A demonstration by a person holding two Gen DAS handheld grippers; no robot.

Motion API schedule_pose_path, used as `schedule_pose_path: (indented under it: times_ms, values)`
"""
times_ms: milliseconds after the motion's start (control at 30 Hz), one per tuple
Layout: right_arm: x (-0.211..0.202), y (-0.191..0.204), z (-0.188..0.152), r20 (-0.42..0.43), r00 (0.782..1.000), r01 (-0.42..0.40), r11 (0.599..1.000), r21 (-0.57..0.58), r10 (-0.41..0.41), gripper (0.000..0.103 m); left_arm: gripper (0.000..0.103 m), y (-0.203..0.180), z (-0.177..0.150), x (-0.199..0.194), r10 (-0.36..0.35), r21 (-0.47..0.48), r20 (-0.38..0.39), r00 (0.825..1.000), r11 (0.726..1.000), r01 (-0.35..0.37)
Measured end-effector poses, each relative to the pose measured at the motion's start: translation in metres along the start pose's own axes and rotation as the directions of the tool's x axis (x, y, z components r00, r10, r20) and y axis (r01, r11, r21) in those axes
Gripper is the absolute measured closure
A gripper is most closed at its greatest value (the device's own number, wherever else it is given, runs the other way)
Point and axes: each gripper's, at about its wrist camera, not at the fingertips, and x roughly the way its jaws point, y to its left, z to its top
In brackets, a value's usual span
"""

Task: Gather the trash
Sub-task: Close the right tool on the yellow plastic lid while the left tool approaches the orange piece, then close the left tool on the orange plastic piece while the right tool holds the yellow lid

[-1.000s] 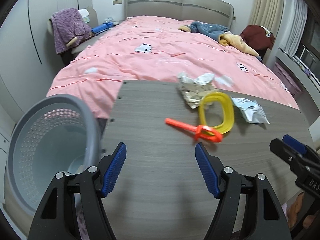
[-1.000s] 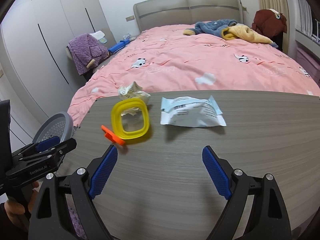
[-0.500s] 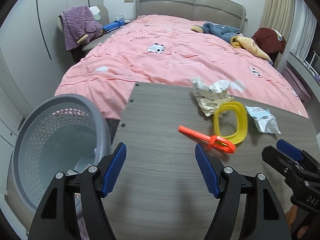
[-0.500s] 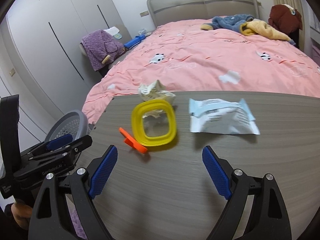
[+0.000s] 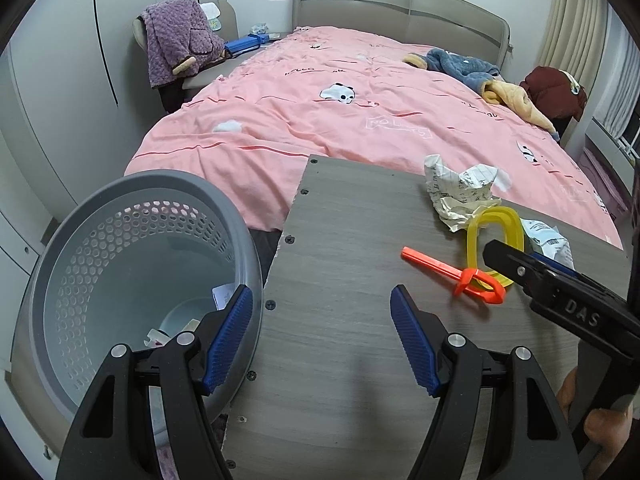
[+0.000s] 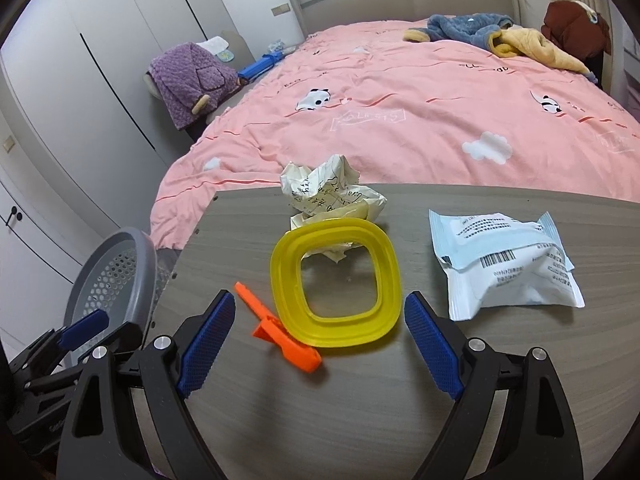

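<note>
On the grey wooden table (image 6: 360, 420) lie a crumpled paper ball (image 6: 328, 196) (image 5: 456, 196), a yellow plastic ring (image 6: 336, 280) (image 5: 476, 236), an orange plastic piece (image 6: 280, 336) (image 5: 452, 272) and a white and blue packet (image 6: 504, 260) (image 5: 548, 240). My right gripper (image 6: 316, 336) is open just in front of the yellow ring and the orange piece, with nothing between its pads. My left gripper (image 5: 320, 336) is open over the table's left edge, beside the grey perforated bin (image 5: 132, 276) (image 6: 116, 268), which has some scraps at its bottom.
A bed with a pink cover (image 5: 360, 104) lies right behind the table, with clothes near the headboard. A chair with a purple garment (image 5: 176, 40) stands by the white wardrobe at the left. The right gripper's body (image 5: 576, 312) crosses the left wrist view at the right.
Both views have shifted left along the table. The right gripper has come closer to the yellow ring and the orange piece. The bin now shows more fully under the left gripper. Both jaws stayed equally wide.
</note>
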Motion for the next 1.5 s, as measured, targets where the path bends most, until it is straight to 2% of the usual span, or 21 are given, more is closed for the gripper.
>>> schedule_pose_path:
  times_ms: [333, 533, 633, 700, 833, 900, 1167, 1500]
  values:
    - [0.020, 0.001, 0.007, -0.020, 0.998, 0.062, 0.998, -0.001, -0.062, 0.018, 0.035, 0.003, 0.000, 0.002, -0.011, -0.007, -0.002, 1.000, 1.000, 0.011]
    - [0.026, 0.001, 0.009, -0.030, 0.997, 0.066, 0.998, -0.011, -0.067, 0.019, 0.035, 0.003, -0.001, 0.003, -0.016, -0.007, -0.003, 1.000, 1.000, 0.016]
    - [0.026, -0.001, 0.009, -0.031, 0.997, 0.069, 0.997, -0.015, -0.069, 0.029, 0.035, 0.001, -0.002, 0.002, -0.018, -0.003, -0.002, 1.000, 1.000, 0.018]
    - [0.027, -0.002, 0.008, -0.037, 0.997, 0.068, 0.998, -0.013, -0.068, 0.042, 0.035, 0.000, -0.002, 0.001, -0.020, 0.000, -0.002, 1.000, 1.000, 0.020]
    - [0.026, -0.005, 0.006, -0.040, 0.997, 0.066, 0.998, -0.009, -0.066, 0.060, 0.035, -0.002, -0.003, 0.000, -0.022, 0.004, 0.000, 1.000, 1.000, 0.022]
    - [0.025, -0.005, 0.005, -0.036, 0.997, 0.061, 0.998, -0.014, -0.062, 0.074, 0.035, -0.003, -0.003, -0.001, -0.022, 0.006, 0.001, 1.000, 1.000, 0.022]
    - [0.008, -0.003, 0.000, -0.004, 0.999, 0.037, 0.999, -0.029, -0.037, 0.087, 0.035, -0.009, -0.006, -0.005, -0.025, 0.019, 0.005, 1.000, 1.000, 0.025]
    - [-0.039, -0.010, -0.010, 0.066, 0.998, -0.003, 0.999, -0.032, 0.006, 0.087, 0.035, -0.030, -0.007, -0.006, -0.056, 0.050, -0.006, 0.998, 0.997, 0.056]
